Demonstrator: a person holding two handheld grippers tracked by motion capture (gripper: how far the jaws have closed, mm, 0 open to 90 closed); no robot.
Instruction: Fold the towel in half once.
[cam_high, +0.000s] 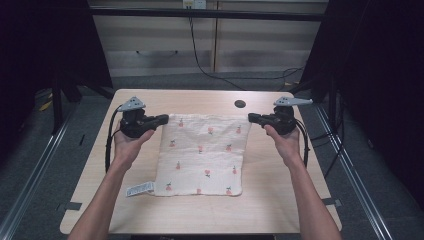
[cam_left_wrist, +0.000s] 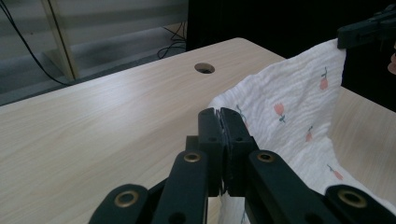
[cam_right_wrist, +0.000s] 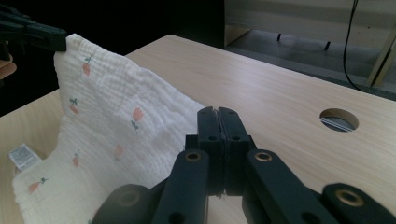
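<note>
A white cloth printed with small red flowers is held up by its two far corners above a light wooden table. My left gripper is shut on the far left corner. My right gripper is shut on the far right corner. The near edge of the cloth still rests on the table, and a care label sticks out at its near left corner. In the left gripper view my own jaws pinch the cloth, which stretches away to the other gripper. The right gripper view shows its jaws pinching the cloth.
A round cable hole sits in the table just beyond the cloth. Dark frame posts stand at both sides of the table, and cables run across the grey floor behind it.
</note>
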